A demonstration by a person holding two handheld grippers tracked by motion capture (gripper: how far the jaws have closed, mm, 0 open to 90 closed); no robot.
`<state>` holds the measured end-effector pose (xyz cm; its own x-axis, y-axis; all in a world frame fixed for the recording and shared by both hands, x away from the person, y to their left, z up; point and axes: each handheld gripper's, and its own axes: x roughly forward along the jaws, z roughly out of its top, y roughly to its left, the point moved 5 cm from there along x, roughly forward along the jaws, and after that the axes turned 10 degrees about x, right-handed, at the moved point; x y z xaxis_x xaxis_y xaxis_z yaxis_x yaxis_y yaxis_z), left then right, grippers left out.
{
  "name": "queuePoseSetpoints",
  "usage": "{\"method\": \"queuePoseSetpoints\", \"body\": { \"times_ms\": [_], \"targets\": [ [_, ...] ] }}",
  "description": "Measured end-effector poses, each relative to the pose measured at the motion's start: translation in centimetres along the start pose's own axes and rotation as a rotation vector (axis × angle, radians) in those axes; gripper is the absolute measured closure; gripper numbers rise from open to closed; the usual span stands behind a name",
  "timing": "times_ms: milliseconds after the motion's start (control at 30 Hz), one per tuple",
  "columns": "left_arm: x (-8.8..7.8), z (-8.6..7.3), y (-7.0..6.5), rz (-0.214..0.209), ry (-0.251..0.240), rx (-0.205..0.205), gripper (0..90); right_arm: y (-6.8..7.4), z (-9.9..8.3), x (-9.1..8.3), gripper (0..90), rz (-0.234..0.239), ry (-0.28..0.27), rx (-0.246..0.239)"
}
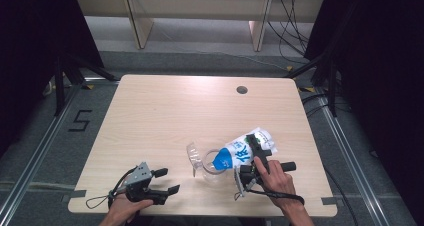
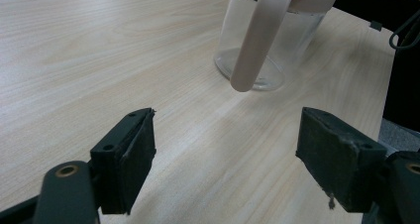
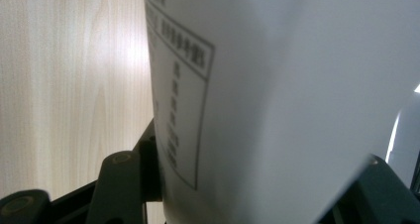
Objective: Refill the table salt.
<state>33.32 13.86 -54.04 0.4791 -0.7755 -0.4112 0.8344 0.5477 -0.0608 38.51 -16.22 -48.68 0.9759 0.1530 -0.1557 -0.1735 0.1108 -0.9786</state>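
My right gripper (image 1: 254,158) clamps the white-and-blue soft pouch (image 1: 243,150), tilted to pour into the clear glass jug (image 1: 207,162) beside it; my left gripper (image 1: 166,181) idles open.

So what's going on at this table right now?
A person is working with a gripper in each hand. The right gripper is clamped on a white and blue pouch, tipped with its lower end over the mouth of a clear pitcher standing on the wooden table, as if to pour. Whether anything is flowing can't be told. The left gripper rests open near the table's front edge, jaws apart and empty, pointing toward the pitcher.
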Motion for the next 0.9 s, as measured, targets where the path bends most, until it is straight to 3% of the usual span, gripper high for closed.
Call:
{"method": "queuePoseSetpoints", "body": {
  "times_ms": [200,267,300,333,533,633,667,700,767,800,900],
  "targets": [
    [-0.01,0.0,0.02,0.002,-0.001,0.0,22.4,0.03,0.04,-0.03,45.0,0.006,0.013,-0.009],
    [-0.03,0.0,0.01,0.001,0.0,-0.004,22.4,-0.34,0.27,-0.04,45.1,0.0,0.009,-0.061],
    [-0.01,-0.02,-0.05,0.004,-0.002,-0.021,22.4,-0.08,0.12,-0.18,45.1,0.008,0.034,-0.032],
    [0.0,-0.02,-0.06,0.004,-0.002,-0.021,22.4,0.06,0.11,-0.07,45.1,0.005,0.022,-0.015],
    [-0.04,-0.01,0.01,0.005,0.003,0.0,22.4,-0.13,0.25,-0.01,45.4,-0.014,0.002,-0.041],
    [-0.01,0.0,0.02,0.0,-0.002,0.0,22.4,-0.45,0.28,-0.24,45.5,-0.014,0.028,-0.071],
    [-0.02,0.0,0.03,0.0,-0.002,0.0,22.4,-0.45,0.28,-0.24,45.5,-0.014,0.028,-0.071],
    [-0.02,-0.01,0.02,0.001,-0.002,-0.001,22.4,-0.27,0.19,-0.23,45.5,-0.014,0.031,-0.042],
    [-0.02,0.0,0.03,0.001,-0.002,0.0,22.4,-0.44,0.33,-0.13,45.7,-0.03,0.004,-0.066],
    [-0.03,0.0,0.03,0.0,-0.002,0.0,22.4,-0.29,0.24,-0.22,45.8,-0.032,0.015,-0.046],
    [-0.02,0.0,0.02,0.0,-0.002,0.0,22.4,-0.49,0.37,-0.23,46.1,-0.035,0.006,-0.085]
  ]
}}
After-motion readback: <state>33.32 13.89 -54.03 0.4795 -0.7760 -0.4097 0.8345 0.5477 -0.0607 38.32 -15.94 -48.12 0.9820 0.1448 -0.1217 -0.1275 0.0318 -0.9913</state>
